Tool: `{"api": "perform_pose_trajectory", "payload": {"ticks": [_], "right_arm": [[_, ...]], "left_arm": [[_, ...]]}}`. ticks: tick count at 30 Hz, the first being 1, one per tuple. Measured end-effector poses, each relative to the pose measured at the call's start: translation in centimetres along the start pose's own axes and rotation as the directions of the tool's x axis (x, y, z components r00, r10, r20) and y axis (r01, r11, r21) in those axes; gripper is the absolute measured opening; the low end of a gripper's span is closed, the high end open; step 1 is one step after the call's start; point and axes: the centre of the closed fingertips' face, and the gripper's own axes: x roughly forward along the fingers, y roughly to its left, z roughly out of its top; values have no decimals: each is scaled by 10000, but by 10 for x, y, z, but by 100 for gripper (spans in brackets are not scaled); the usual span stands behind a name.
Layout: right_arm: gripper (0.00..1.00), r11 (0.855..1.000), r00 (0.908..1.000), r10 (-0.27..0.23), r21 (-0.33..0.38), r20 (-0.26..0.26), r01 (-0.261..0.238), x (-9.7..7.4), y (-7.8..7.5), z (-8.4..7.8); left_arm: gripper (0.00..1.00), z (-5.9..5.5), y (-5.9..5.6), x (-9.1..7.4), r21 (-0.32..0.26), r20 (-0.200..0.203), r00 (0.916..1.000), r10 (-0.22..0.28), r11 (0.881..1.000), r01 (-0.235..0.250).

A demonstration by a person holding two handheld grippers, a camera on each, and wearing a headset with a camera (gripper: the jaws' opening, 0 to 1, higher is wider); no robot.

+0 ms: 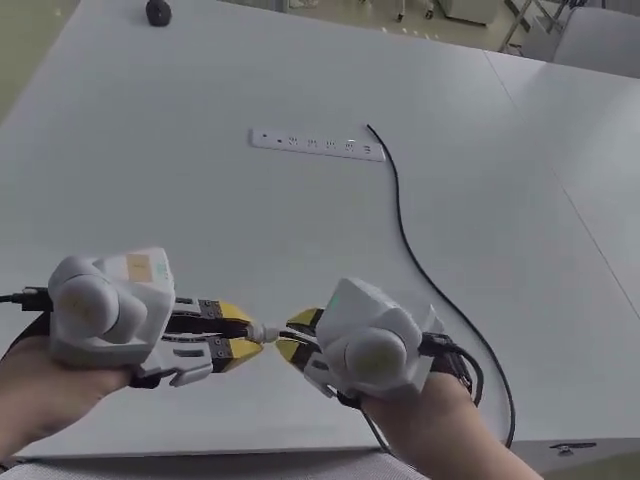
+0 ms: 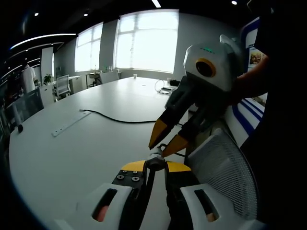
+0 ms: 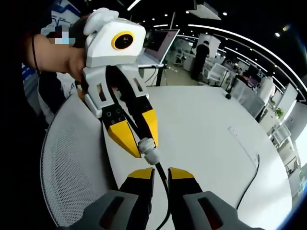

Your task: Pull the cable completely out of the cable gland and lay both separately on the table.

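A small white cable gland [image 1: 262, 333] hangs just above the near table edge, between the two grippers. My left gripper [image 1: 240, 338] is shut on the gland [image 3: 147, 145], which sits at its yellow tips [image 2: 156, 167]. A thin black cable [image 3: 163, 184] leaves the gland and runs between the jaws of my right gripper [image 3: 161, 173], which is shut on it. The right gripper [image 1: 290, 340] faces the left one tip to tip, a few centimetres apart. In the left gripper view the right gripper [image 2: 165, 141] comes in from the upper right, its tips almost touching the gland [image 2: 155, 162].
A white power strip [image 1: 318, 144] lies mid-table, and its black cord [image 1: 420, 260] curves to the near right edge. A dark small object [image 1: 158, 12] sits at the far edge. A white mesh chair back [image 3: 72, 163] is below the grippers, off the white table [image 1: 150, 180].
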Motion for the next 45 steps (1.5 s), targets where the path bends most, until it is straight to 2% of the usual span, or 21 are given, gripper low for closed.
{"api": "perform_pose_trajectory", "payload": {"ticks": [3,7,12,18,21,27,30,34,37,41,43,45], "right_arm": [[3,9997,10000,76,-223,-48,-77,0,-1,-2],[2,9999,9999,63,-87,81,-63,0,-3,-2],[1,9985,9999,-9,551,154,1,1,-9,-4],[1,9861,9997,55,1661,227,-93,4,-20,-7],[1,9652,9997,44,2615,236,-104,8,-29,-11],[1,9352,9999,106,3539,-77,-72,10,-40,-26],[1,9084,9994,214,4181,-278,-78,10,-44,-38],[1,8808,9983,323,4735,-494,-50,11,-47,-50],[0,8667,9969,367,4987,-701,32,11,-48,-60],[0,8254,9958,505,5645,-765,16,12,-49,-71],[1,8142,9957,562,5805,-733,-32,13,-49,-73],[1,8117,9961,559,5840,-689,-51,13,-49,-72]], "left_arm": [[15,-1,-1,1,-21,-42,10000,-31,10000,31],[15,-1,0,2,-73,12,10000,16,10000,-16],[15,1,3,3,-85,32,9999,101,9999,-101],[15,6,11,3,-99,75,9996,281,9996,-280],[15,8,18,4,-140,81,9989,466,9988,-465],[15,11,22,5,-146,31,9980,632,9979,-631],[15,12,23,6,-219,34,9976,692,9974,-691],[15,10,20,9,-265,-10,9975,709,9971,-709],[15,10,19,10,-257,-65,9974,716,9971,-717],[15,10,20,12,-305,-75,9972,745,9967,-747],[15,9,20,13,-339,-86,9970,774,9964,-777],[15,9,20,14,-349,-96,9969,782,9963,-784]]}}
